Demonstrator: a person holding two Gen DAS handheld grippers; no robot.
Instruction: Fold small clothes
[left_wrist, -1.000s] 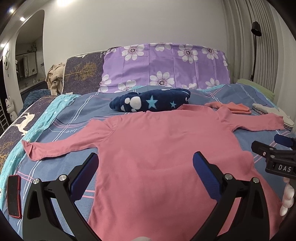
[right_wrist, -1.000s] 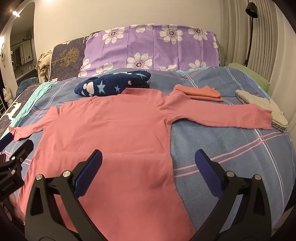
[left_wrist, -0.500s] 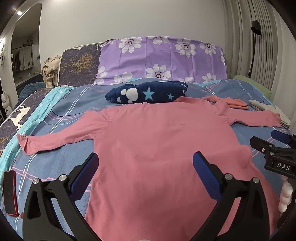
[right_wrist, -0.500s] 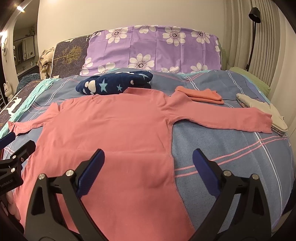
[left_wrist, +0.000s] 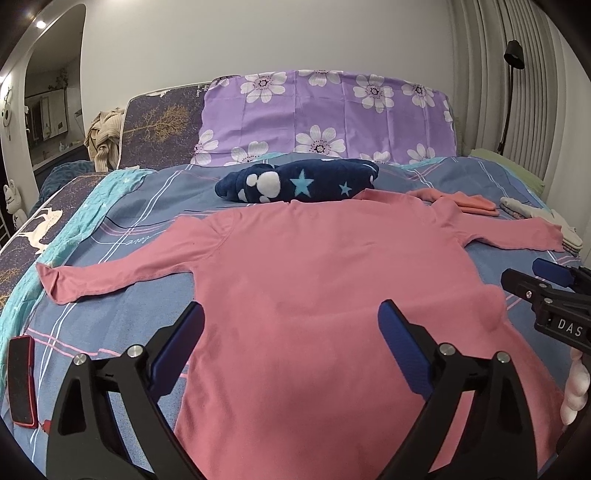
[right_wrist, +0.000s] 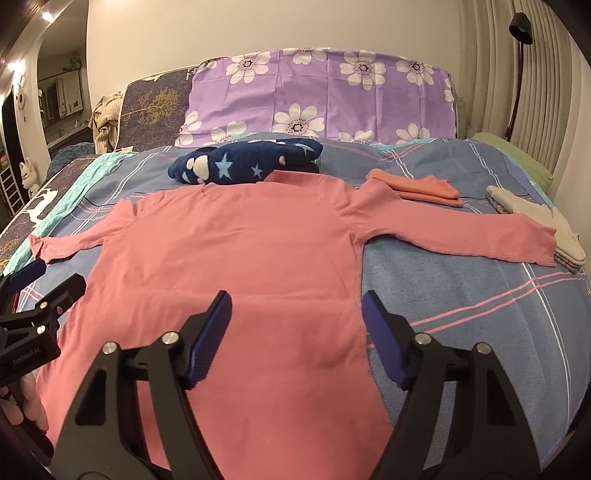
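A pink long-sleeved shirt (left_wrist: 314, 277) lies flat on the bed with both sleeves spread out. My left gripper (left_wrist: 291, 314) hovers over its lower left part. Its jaws are closing, with shirt fabric under the gap and the pads not pressing on it. My right gripper (right_wrist: 295, 301) hangs over the shirt (right_wrist: 240, 258) at its right side seam. Those jaws are closing too, with the seam below the gap and nothing pinched. Each gripper shows at the edge of the other's view: the right gripper (left_wrist: 546, 284) and the left gripper (right_wrist: 40, 291).
A navy star-patterned blanket (left_wrist: 299, 181) lies at the shirt's collar. A folded orange garment (right_wrist: 417, 186) and a folded pale stack (right_wrist: 535, 221) sit at the right. A red phone (left_wrist: 20, 380) rests near the bed's left edge. A purple flowered pillow (left_wrist: 325, 114) lies against the wall at the head of the bed.
The right gripper's fingers have come clearly closer together. The left gripper's fingers have narrowed a little. Both hands stay in place and the shirt has not moved.
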